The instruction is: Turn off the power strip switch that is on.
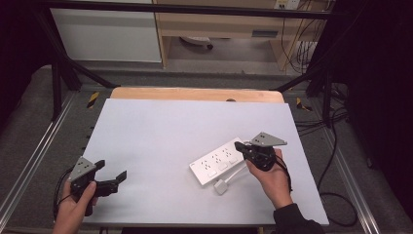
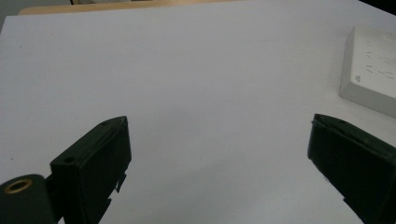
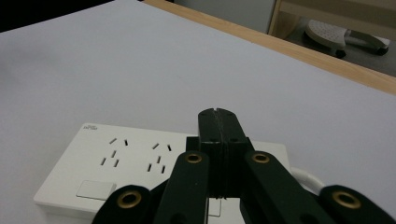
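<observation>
Surface: one table (image 1: 146, 141) with a matte white top, bare wood showing as a strip along its far edge (image 1: 195, 94). It stands inside a black metal frame (image 1: 63, 73); grey carpet floor (image 1: 29, 126) on both sides. Two yellow-and-black hazard markers (image 1: 93, 99) on the floor by the far corners. Loose black cables (image 1: 336, 195) trail over the floor at right.

Room beyond: a pale wooden desk or shelf unit (image 1: 219, 24) against the back, a white panel (image 1: 107, 34) to its left, a wheeled chair base (image 3: 336, 35) under the desk.

Count on the table: one white power strip (image 1: 218, 161), lying flat and skewed, in the near right part of the top. Three socket groups visible from above, three rectangular switches along its near edge. One white cord with a plug (image 1: 221, 186) curls out beside its near end.

Grippers: two, one per hand.

Left gripper (image 1: 111, 176): at the near left edge of the table, well apart from the strip. Jaws spread wide, nothing between them, bare tabletop showing in the gap in the left gripper view.

Right gripper (image 1: 238, 145): held over the far right end of the power strip. Fingers (image 3: 218, 122) pressed together, tip to tip, nothing pinched. Whether they touch the strip, cannot tell.
</observation>
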Available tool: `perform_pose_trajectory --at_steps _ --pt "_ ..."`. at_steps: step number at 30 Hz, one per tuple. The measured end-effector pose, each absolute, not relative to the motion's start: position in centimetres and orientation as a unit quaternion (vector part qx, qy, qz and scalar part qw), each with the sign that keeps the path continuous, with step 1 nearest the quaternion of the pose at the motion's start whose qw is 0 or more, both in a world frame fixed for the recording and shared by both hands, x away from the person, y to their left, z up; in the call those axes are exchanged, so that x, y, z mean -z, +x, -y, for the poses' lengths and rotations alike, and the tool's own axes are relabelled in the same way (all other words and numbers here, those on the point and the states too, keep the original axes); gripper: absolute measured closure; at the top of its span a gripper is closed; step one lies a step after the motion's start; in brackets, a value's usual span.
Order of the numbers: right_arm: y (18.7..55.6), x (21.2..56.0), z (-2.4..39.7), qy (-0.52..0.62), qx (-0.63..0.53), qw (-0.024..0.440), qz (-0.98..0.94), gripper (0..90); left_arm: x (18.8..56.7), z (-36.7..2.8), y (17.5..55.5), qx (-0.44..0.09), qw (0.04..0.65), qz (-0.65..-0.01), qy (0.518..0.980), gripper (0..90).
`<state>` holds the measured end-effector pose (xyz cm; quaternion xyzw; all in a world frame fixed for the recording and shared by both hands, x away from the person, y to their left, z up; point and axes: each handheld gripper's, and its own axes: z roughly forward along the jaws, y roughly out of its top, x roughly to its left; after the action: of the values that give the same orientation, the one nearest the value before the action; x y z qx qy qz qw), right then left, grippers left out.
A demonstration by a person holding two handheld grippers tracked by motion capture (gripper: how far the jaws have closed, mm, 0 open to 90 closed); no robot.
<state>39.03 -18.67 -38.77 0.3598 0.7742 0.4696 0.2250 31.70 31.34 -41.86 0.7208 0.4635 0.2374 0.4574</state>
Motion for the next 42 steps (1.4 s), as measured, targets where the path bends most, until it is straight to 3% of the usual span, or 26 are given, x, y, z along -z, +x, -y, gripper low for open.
perform_pose_trajectory --at_steps 42 --pt "39.5 41.4 17.8 0.364 -0.439 0.190 -0.799 90.0 42.0 -31.2 31.7 -0.236 0.454 -0.460 0.726 6.2"
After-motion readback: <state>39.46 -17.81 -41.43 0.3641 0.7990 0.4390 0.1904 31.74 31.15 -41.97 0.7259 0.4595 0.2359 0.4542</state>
